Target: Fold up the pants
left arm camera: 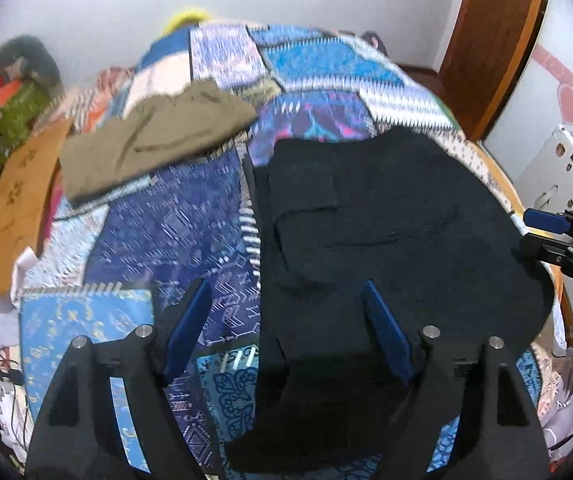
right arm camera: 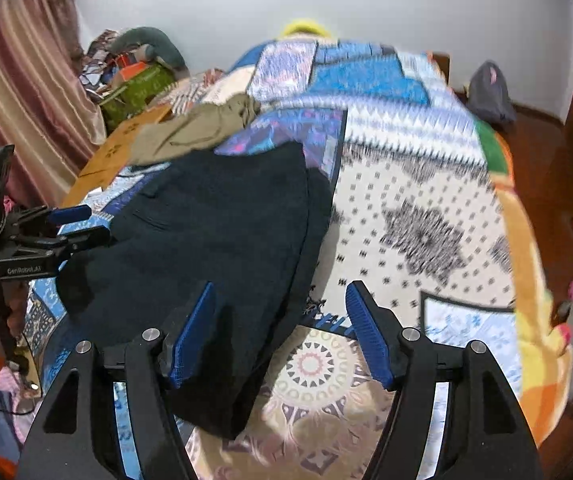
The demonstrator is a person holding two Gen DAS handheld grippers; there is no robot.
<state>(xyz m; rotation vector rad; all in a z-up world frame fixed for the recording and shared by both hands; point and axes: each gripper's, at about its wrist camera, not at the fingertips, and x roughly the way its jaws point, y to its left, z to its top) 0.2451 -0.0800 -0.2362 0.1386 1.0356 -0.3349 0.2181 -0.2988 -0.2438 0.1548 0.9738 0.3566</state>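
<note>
pants: dark navy/black fabric pants (left arm camera: 386,232), lying flat on the patchwork quilt bedspread (left arm camera: 166,232), near edge of bed; seem already doubled leg-on-leg w/ a patch pocket facing up. Judged from the outline only.
left tongs: left gripper (left arm camera: 286,336), blue pads spread wide, nothing held; hovers over near-left corner of pants, one pad over quilt, other over the dark cloth.
right tongs: right gripper (right arm camera: 280,332), also wide open, empty; straddles the pants' right edge, left pad over cloth, right pad over quilt.
cross-check: each gripper shows in the other's view at the frame edge; there the fingers look much closer together, angle makes that hard to read.
other stuff: olive-green folded garment (left arm camera: 154,136) farther up the bed, well apart from dark pants; leave alone.
step (my read): about to pinch near end and fold toward far end.
how to do well: grab both near corners at once, catch all layers not just the top one; lift evenly, carry fwd, line up edges, set down smooth, no drag on quilt.
risk: thick seam slips from pads; uneven lift skews the fold.
</note>
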